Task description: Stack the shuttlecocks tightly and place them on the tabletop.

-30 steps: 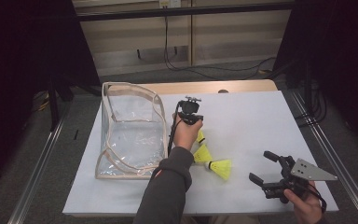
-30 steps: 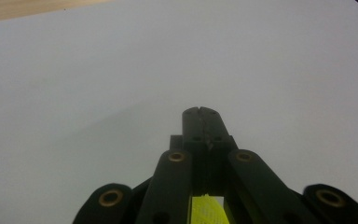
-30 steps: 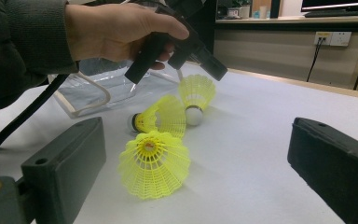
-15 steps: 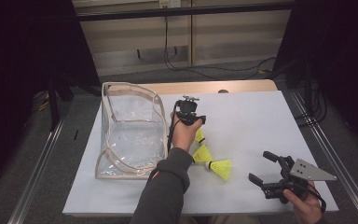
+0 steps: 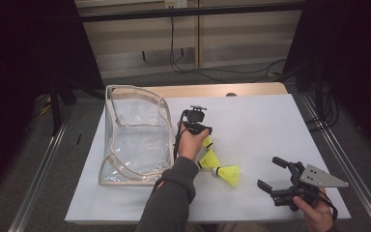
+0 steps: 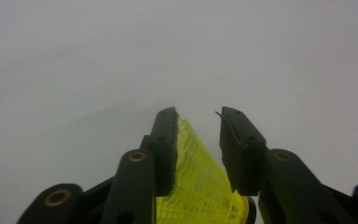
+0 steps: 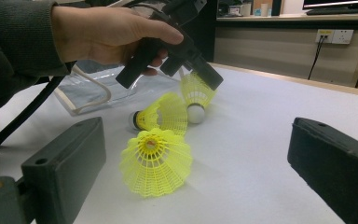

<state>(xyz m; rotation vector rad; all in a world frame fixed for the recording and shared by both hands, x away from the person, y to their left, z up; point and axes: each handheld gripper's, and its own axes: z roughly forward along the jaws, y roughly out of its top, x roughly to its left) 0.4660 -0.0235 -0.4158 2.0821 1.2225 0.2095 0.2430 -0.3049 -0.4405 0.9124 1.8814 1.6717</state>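
- Barely anything is being moved since earlier: the left gripper (image 5: 204, 137) is being kept narrow around a yellow shuttlecock (image 6: 200, 182) between its jaws.
- Two shuttlecocks (image 7: 156, 161) are lying just beside it on the bench (image 5: 270, 125).
- The right gripper (image 5: 276, 175) is being held wide, well apart.

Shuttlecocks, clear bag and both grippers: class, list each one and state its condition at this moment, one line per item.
Far shuttlecock: between the left gripper's jaws, cork on the table.
Middle shuttlecock: lying on its side, free.
Near shuttlecock: lying free, skirt towards the right gripper.
Clear bag: open, nothing visible inside.
Left gripper: jaws around the skirt, grip uncertain.
Right gripper: open, holding nothing.
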